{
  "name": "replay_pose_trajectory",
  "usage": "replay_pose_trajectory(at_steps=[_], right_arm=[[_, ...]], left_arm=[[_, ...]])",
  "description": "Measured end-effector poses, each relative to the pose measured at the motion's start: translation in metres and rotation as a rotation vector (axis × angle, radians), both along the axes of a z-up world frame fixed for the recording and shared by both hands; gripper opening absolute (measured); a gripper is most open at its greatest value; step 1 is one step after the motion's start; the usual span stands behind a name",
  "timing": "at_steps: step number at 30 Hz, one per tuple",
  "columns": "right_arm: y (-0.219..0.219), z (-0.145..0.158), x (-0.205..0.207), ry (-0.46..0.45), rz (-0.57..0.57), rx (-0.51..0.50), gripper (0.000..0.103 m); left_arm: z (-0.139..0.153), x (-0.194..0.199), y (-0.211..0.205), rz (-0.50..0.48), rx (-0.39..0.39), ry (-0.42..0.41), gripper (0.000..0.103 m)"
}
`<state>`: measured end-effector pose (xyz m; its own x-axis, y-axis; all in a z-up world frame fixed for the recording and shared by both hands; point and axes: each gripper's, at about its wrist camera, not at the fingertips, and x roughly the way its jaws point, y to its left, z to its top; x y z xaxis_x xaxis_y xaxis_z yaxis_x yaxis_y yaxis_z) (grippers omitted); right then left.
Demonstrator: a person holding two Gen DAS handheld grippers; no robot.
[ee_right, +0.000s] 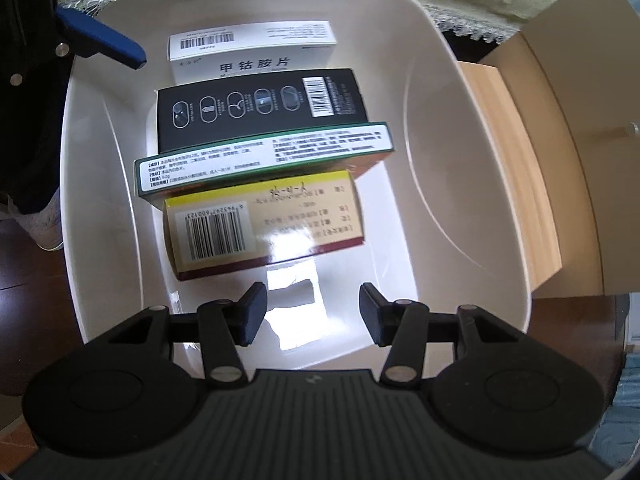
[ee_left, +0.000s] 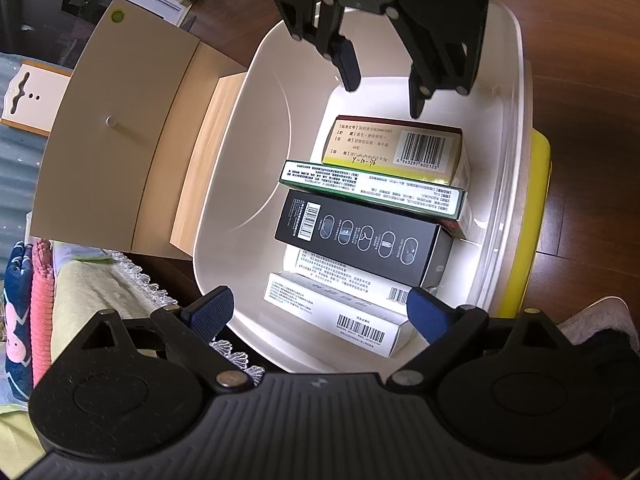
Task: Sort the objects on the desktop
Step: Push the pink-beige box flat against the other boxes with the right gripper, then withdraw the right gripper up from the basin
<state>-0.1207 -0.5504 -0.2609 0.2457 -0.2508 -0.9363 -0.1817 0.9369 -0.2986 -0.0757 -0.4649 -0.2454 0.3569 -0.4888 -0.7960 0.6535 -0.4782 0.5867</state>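
A white plastic bin (ee_left: 224,200) (ee_right: 472,128) holds several boxes in a row. They are a yellow and maroon box (ee_left: 396,152) (ee_right: 264,224), a green-edged box (ee_left: 372,190) (ee_right: 264,156), a black box (ee_left: 360,236) (ee_right: 256,106) and two white boxes (ee_left: 336,312) (ee_right: 252,46). My left gripper (ee_left: 320,312) hangs open over the white-box end, holding nothing. At the opposite end, my right gripper (ee_right: 313,312) (ee_left: 384,88) is open and empty just above the bin floor beside the yellow box. One blue finger (ee_right: 104,42) of the left gripper shows in the right wrist view.
A yellow lid or tray (ee_left: 536,220) sticks out from under the bin. A beige drawer unit with a small knob (ee_left: 112,140) (ee_right: 560,160) stands right beside the bin. A lace-edged cloth (ee_left: 100,292) lies nearby. Dark wood surface (ee_left: 580,120) surrounds the bin.
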Motion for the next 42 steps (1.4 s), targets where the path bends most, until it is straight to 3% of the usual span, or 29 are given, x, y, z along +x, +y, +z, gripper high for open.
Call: replay_pose_trajectory(at_steps=[7, 26, 29, 32, 36, 42], right_arm=[[-0.003, 0.014, -0.005, -0.081, -0.135, 0.0, 0.047], [-0.031, 0.079, -0.041, -0.4, -0.84, 0.432, 0.055], [-0.031, 0.082, -0.04, -0.407, -0.873, 0.476, 0.055], [-0.028, 0.076, -0.034, -0.339, -0.87, 0.516, 0.058], [-0.016, 0.058, -0.022, -0.251, -0.846, 0.517, 0.06], [-0.008, 0.027, -0.008, -0.182, -0.9, 0.585, 0.063]], left_arm=[[0.002, -0.001, 0.001, 0.005, -0.015, -0.002, 0.095], [0.037, 0.012, 0.02, 0.079, -0.139, -0.038, 0.095], [0.046, 0.017, 0.023, 0.112, -0.155, -0.037, 0.095], [0.052, 0.018, 0.027, 0.115, -0.152, -0.056, 0.095], [0.053, 0.021, 0.031, 0.12, -0.151, -0.072, 0.095], [0.045, 0.031, 0.038, 0.134, -0.117, -0.082, 0.095]])
